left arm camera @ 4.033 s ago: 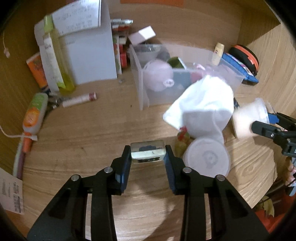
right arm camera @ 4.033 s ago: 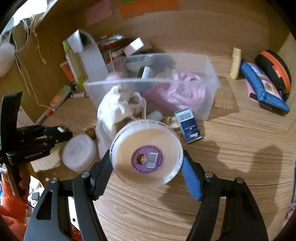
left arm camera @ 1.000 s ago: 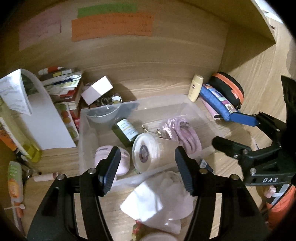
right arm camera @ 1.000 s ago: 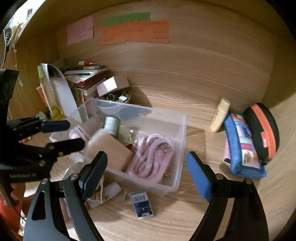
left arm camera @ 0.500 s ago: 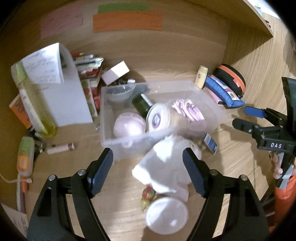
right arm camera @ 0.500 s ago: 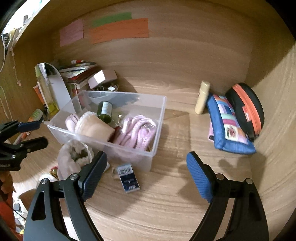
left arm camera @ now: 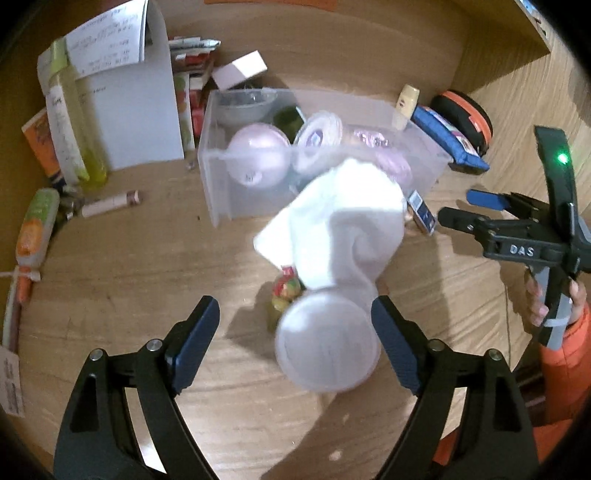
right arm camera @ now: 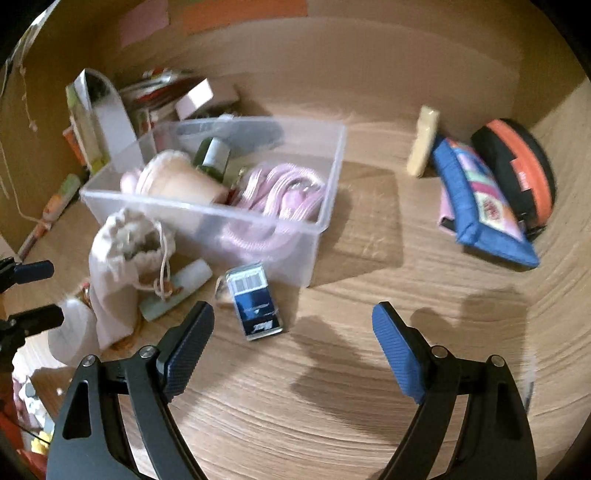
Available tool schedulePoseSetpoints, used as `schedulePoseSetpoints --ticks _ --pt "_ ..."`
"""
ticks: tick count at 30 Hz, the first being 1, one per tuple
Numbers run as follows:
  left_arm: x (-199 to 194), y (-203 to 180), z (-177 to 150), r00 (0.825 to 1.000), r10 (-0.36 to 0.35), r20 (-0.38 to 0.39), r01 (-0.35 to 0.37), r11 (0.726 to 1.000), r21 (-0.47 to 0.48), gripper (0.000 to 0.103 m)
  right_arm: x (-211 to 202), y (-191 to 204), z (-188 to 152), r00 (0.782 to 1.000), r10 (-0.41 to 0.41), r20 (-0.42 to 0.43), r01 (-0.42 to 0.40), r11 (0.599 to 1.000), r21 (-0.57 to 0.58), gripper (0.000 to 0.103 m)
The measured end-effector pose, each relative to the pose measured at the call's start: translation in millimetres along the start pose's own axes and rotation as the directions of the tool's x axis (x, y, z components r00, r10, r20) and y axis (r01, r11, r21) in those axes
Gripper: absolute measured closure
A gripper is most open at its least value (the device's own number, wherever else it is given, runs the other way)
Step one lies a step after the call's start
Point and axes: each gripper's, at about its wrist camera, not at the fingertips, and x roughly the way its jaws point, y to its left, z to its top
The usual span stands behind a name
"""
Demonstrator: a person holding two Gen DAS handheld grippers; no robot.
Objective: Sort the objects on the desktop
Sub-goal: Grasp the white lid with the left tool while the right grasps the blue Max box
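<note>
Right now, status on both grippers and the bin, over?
Left hand-held gripper open, empty, over white round tub. Right hand-held gripper open, empty. Clear bin part-filled. White cloth pouch leaning over the tub.

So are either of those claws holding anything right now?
No. The left claw and the right claw are both open and empty.

Home desk nook: wooden bench [right arm camera: 369, 387] boxed in by wood panels. Sticky notes [right arm camera: 243, 11] on back wall at 12 o'clock; toiletries and books [left arm camera: 192, 74] at 10; pencil case [right arm camera: 480, 199] at 2.
</note>
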Motion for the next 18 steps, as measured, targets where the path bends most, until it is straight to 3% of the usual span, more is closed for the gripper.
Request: schedulePoseSetpoints --ticks 7,12,18 --pt "6 -10 -13 0.999 -0.035 -0.03 0.035 0.999 0.003 0.018 19 5 3 0.998 0.043 -0.038 -0.044 0.999 -0.011 0.02" --pt "13 -17 -18 0.998 -0.042 -0.055 0.043 0.999 0.022 0.018 32 10 5 0.995 0.067 -0.08 -0.069 0.997 -0.027 0.041" --pt "17 -19 -19 0.998 -0.032 -0.049 0.033 0.999 0.024 0.019 39 12 5 0.992 0.09 -0.093 -0.093 0.995 -0.031 0.057"
